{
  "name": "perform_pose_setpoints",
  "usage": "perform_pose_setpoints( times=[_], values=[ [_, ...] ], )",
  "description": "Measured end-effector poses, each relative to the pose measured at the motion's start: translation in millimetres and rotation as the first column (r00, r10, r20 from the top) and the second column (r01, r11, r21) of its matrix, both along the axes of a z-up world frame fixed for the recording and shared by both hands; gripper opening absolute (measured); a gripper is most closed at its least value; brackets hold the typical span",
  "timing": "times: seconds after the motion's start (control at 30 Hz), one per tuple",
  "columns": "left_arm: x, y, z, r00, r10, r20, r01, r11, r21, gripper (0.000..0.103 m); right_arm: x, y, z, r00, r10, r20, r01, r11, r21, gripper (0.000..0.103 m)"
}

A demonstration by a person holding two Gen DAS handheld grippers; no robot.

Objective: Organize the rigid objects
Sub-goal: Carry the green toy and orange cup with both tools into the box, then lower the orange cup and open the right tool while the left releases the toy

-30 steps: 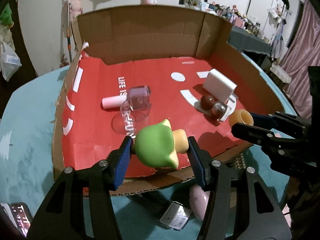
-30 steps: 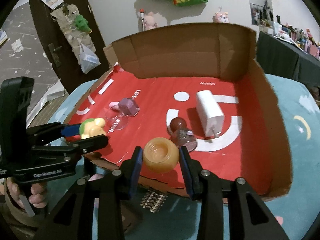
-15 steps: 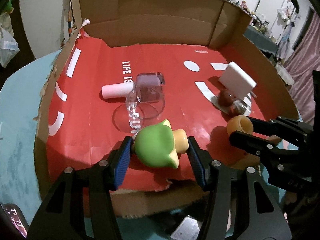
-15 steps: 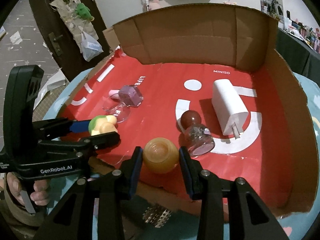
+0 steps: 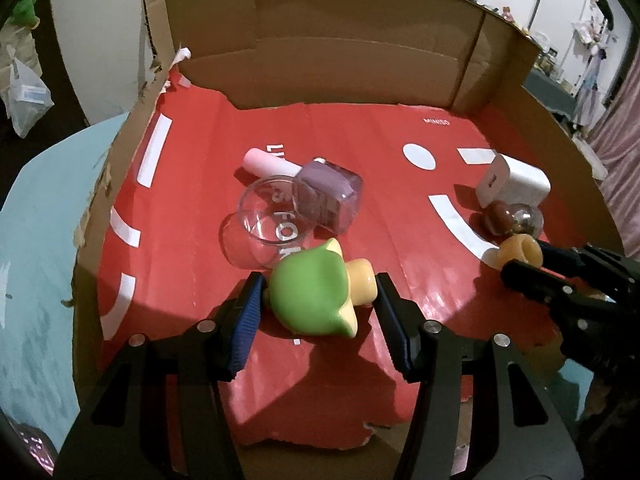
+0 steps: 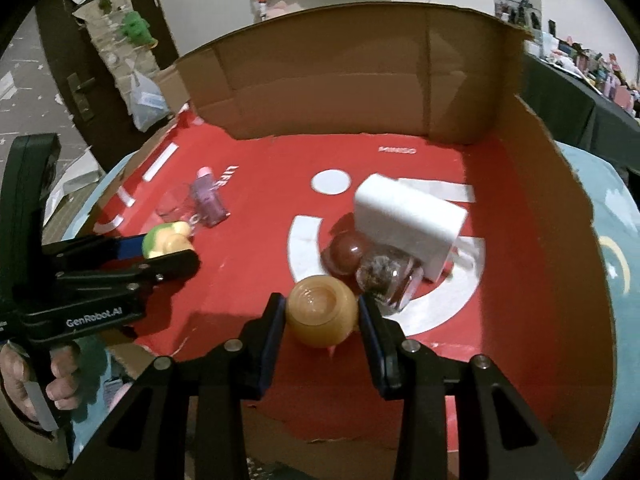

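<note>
Red paper lines the cardboard box (image 5: 500, 64), and both your hands have now come in over its front edge. Your left gripper (image 5: 318, 300) still squeezes the green toy (image 5: 310, 294); your right gripper (image 6: 322, 314) still squeezes the orange cup (image 6: 320, 310).

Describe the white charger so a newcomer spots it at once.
Start at the cardboard box with the red liner. On its right side the white charger lies on the white arc print, beside a brown-capped glass bottle. It is the only white, blocky item there.

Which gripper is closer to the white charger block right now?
Right. The right gripper, shut on the amber pot, sits just in front of the white charger. The left gripper, holding the green toy, is farther off across the red floor.
</note>
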State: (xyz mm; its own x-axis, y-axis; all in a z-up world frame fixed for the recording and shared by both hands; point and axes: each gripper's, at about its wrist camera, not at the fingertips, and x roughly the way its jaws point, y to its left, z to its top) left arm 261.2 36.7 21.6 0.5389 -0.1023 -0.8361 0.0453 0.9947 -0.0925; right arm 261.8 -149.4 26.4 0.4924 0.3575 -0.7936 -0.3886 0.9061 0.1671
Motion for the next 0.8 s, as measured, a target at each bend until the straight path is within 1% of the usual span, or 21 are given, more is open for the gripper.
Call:
perform_pose_setpoints(
  times=[0.17,0.8],
  values=[
    [2.0,-1.0,-1.5,1.0,0.003,0.006,-0.003,1.0,0.017,0.053,6.1,-3.4,-3.8,0.999,-0.032,0.006,0.032,0.999,-0.036,0.04],
    [1.2,-0.9,-2.1,1.0,0.002,0.008,-0.002,1.0,0.016,0.053,7.0,-3.2,-4.2,0.999,-0.037,0.007,0.038,0.998,-0.047,0.04]
  ],
)
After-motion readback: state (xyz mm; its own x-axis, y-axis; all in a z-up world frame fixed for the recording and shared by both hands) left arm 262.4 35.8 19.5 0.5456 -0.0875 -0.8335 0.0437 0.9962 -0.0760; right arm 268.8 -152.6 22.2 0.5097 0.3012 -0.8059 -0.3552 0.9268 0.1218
